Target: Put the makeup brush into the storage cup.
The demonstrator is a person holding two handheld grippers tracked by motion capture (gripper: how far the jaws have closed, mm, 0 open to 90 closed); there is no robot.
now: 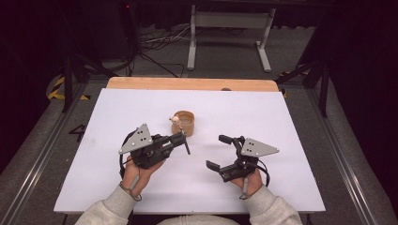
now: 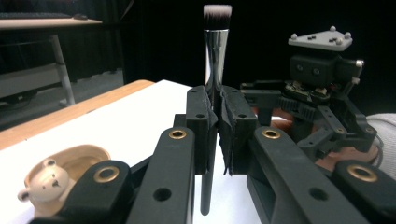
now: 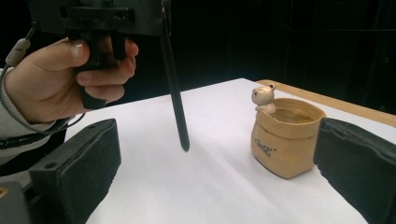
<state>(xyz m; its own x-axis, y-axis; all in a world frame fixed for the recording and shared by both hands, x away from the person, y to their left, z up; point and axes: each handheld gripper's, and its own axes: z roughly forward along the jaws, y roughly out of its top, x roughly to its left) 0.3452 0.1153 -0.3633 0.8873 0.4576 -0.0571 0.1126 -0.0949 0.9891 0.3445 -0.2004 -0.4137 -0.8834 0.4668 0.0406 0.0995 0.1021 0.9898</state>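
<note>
Bright, even light from above on the white table [image 1: 281,140], surroundings falling off to near black. Shadows under the hands are soft and short. No harsh glare, just a sheen on the brush's metal ferrule [image 2: 215,60]. Both gripper views look soft, nearest jaws blurred.

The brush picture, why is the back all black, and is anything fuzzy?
In the left gripper view the room behind is unlit, so the brush stands out sharp against black, while the pot at the bottom corner looks soft. In the right gripper view the near pads are blurry. In the high view the table is bright and evenly lit.
</note>
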